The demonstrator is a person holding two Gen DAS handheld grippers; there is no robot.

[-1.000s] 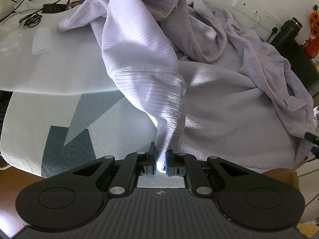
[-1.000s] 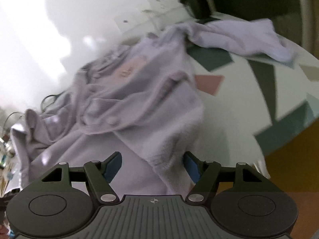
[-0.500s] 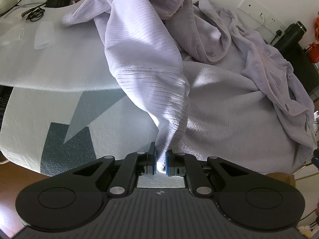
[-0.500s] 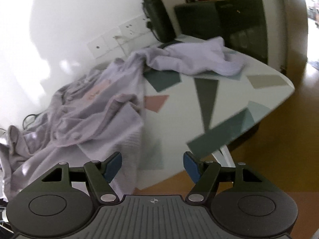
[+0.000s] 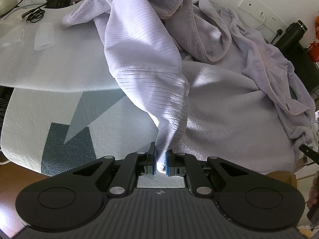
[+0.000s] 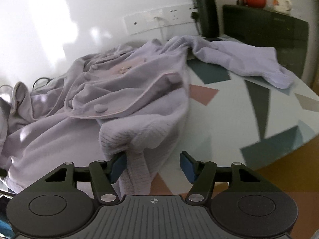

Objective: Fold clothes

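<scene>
While the left gripper (image 5: 160,160) was clamped on a corner of the lilac top (image 5: 147,63), which lay crumpled on the patterned table (image 5: 39,103), the right gripper (image 6: 153,165) was closing around the ribbed hem (image 6: 137,171), its pads not yet pressing. Because only one pad touched cloth, the hem could likely slip aside, and the closing jaws would catch a bunched fold instead.

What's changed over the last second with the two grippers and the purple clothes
The right gripper swung away toward the table's far end, then came back to the garment's hem, which now lies between its closing jaws, against the left pad only. The left gripper stays shut on the ribbed fabric; the pile looks unchanged.
</scene>
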